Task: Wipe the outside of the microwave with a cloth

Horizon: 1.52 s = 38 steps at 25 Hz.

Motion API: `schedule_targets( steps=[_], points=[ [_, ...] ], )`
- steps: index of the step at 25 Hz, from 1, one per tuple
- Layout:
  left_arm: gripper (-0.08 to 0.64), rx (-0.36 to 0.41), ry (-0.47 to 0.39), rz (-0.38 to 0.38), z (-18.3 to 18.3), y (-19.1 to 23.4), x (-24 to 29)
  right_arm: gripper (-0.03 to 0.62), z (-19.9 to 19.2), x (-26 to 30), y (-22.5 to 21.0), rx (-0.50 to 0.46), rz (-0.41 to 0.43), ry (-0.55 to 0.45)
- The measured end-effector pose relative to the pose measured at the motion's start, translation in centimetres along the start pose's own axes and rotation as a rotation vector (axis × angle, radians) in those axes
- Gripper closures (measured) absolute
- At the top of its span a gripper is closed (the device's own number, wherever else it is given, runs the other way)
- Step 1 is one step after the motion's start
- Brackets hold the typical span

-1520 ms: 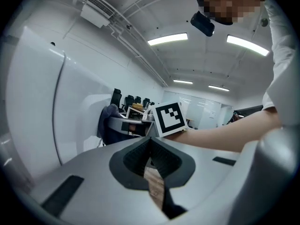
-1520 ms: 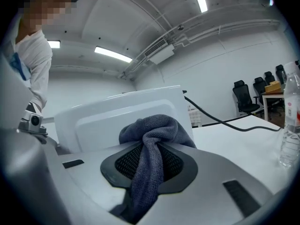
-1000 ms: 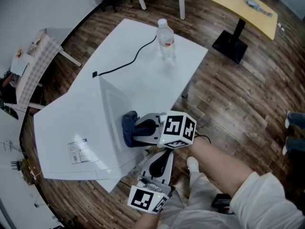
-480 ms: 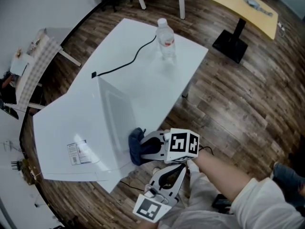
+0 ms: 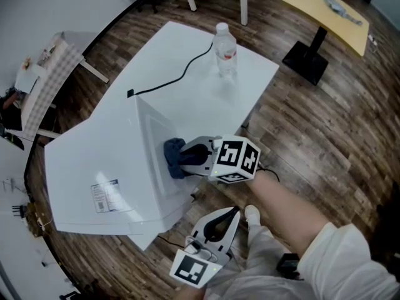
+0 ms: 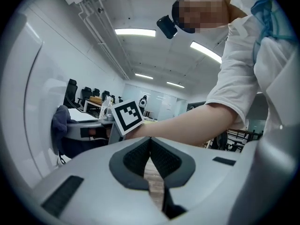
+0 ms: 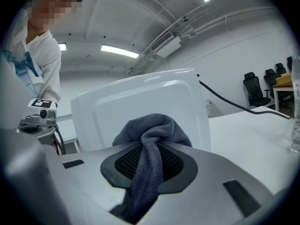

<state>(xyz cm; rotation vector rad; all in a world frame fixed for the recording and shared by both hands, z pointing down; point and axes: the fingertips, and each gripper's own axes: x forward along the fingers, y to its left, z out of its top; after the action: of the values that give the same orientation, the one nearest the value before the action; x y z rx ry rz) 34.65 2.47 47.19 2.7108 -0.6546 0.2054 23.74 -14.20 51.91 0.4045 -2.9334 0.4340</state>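
Note:
A white microwave (image 5: 100, 167) stands on a white table (image 5: 206, 99). My right gripper (image 5: 185, 159) is shut on a dark blue cloth (image 5: 174, 157) and holds it against the microwave's side wall (image 5: 153, 139). In the right gripper view the cloth (image 7: 150, 139) bunches up between the jaws of the right gripper (image 7: 149, 161), with the microwave (image 7: 140, 102) just ahead. My left gripper (image 5: 230, 212) hangs lower, off the table's near edge, shut and empty. From the left gripper view, the left gripper (image 6: 151, 156) looks past its closed jaws at the cloth (image 6: 60, 121).
A water bottle (image 5: 226, 49) stands at the table's far end. A black power cable (image 5: 181, 74) runs across the table from the microwave. A yellow side table (image 5: 328, 11) stands at the far right on the wood floor. A checked-cloth table (image 5: 44, 86) is at the left.
The right gripper slid the cloth along the microwave's side toward the near corner, then back toward the middle of the wall. The left gripper shifted slightly below it.

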Motion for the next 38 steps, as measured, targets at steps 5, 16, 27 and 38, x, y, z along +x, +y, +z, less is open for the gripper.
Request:
schedule_targets(
  steps=[5, 16, 27, 38],
  points=[
    [0.557, 0.012, -0.022, 0.011, 1.0, 1.1, -0.3, 0.499, 1.1, 0.4, -2.9, -0.019, -0.068, 0.027],
    [0.557, 0.009, -0.074, 0.011, 3.1, 1.3, -1.6, 0.503, 3.3, 0.1, -6.4, 0.035, -0.214, 0.004],
    [0.557, 0.047, -0.149, 0.021, 6.7, 1.5, -6.1, 0.505, 2.2, -1.4, 2.8, 0.096, -0.139, -0.059],
    [0.557, 0.055, -0.216, 0.043, 9.9, 1.9, -11.9, 0.505, 5.5, -3.9, 10.9, 0.020, -0.127, -0.076]
  ],
)
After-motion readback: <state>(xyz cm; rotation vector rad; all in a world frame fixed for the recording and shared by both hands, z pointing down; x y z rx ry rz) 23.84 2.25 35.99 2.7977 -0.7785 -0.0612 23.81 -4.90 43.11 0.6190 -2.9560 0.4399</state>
